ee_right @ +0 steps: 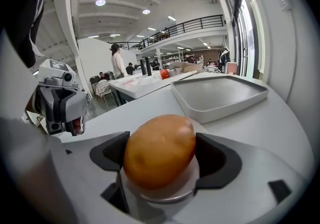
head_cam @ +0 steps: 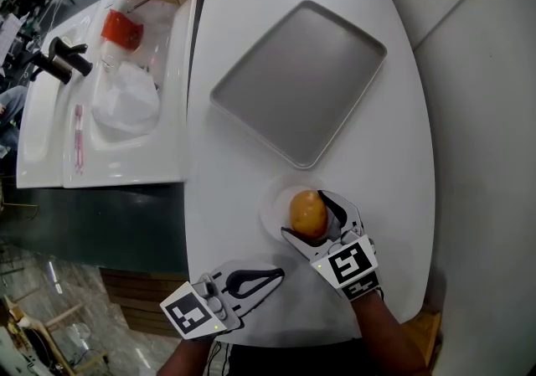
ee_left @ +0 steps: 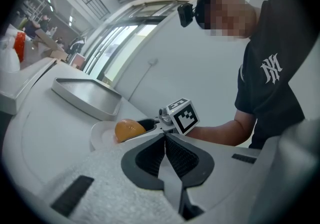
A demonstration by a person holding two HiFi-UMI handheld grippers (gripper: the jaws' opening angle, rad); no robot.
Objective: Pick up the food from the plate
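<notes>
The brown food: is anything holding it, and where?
Yes. The right hand-held gripper grips the brown food by its two sides, on the plate. The left hand-held gripper is shut, empty.

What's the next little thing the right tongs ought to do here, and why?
Probably lift straight up. The right tongs grip the food from both sides, and it seems to sit on the plate, so raising it clear looks like the next step. The left tongs are shut and empty.

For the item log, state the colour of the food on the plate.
The food is golden orange-brown, seen best in the right gripper view.
</notes>
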